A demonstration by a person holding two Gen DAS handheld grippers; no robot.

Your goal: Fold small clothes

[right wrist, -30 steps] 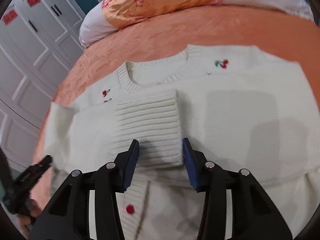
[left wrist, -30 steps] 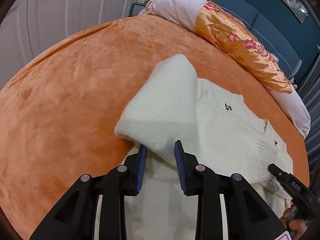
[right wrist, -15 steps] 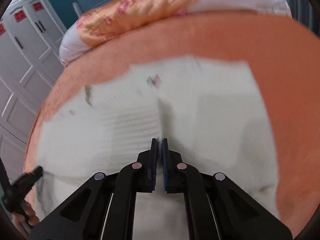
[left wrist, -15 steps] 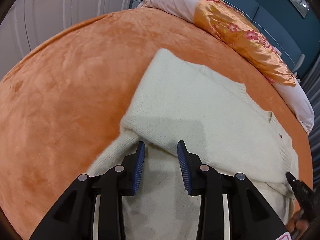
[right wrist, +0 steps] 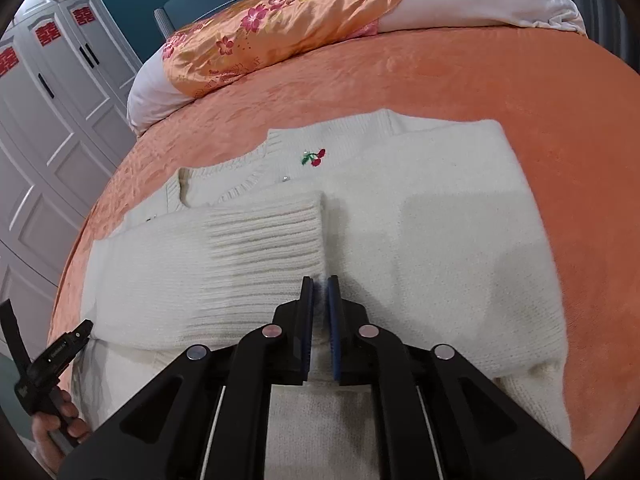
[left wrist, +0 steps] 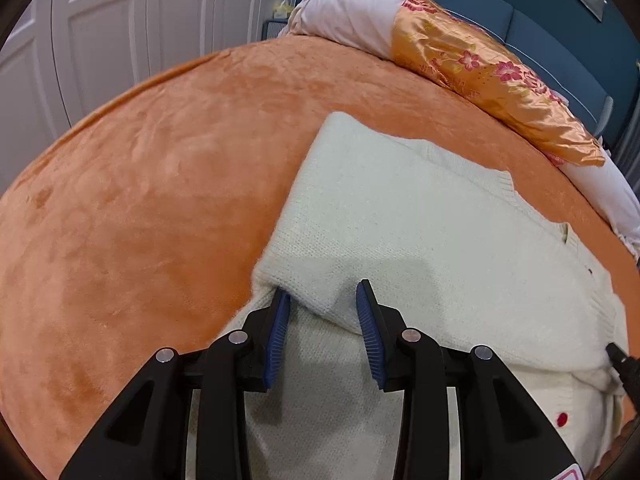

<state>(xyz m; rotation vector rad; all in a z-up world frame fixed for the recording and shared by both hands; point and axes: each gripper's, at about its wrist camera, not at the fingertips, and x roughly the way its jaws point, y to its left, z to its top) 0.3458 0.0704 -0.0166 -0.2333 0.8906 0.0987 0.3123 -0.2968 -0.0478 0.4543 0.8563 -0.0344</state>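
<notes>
Orange plush bedspread (left wrist: 160, 200) is covering the whole bed, orange floral satin pillow (right wrist: 280, 28) lying at the far edge. Cream knitted cardigan with cherry embroidery (right wrist: 420, 220) is lying flat mid-bed, both sleeves folded across the chest; ribbed cuff (right wrist: 264, 240) is resting just below the neckline. Left gripper (left wrist: 322, 312) is sitting part open, jaws just been widening, straddling the folded sleeve's edge, pads not pressing it. Right gripper (right wrist: 320, 304) is standing nearly closed beside the cuff, jaws just been opening a crack; looks like only fuzz in the gap, hard to confirm. Red button (left wrist: 562, 419) is showing near the hem.
</notes>
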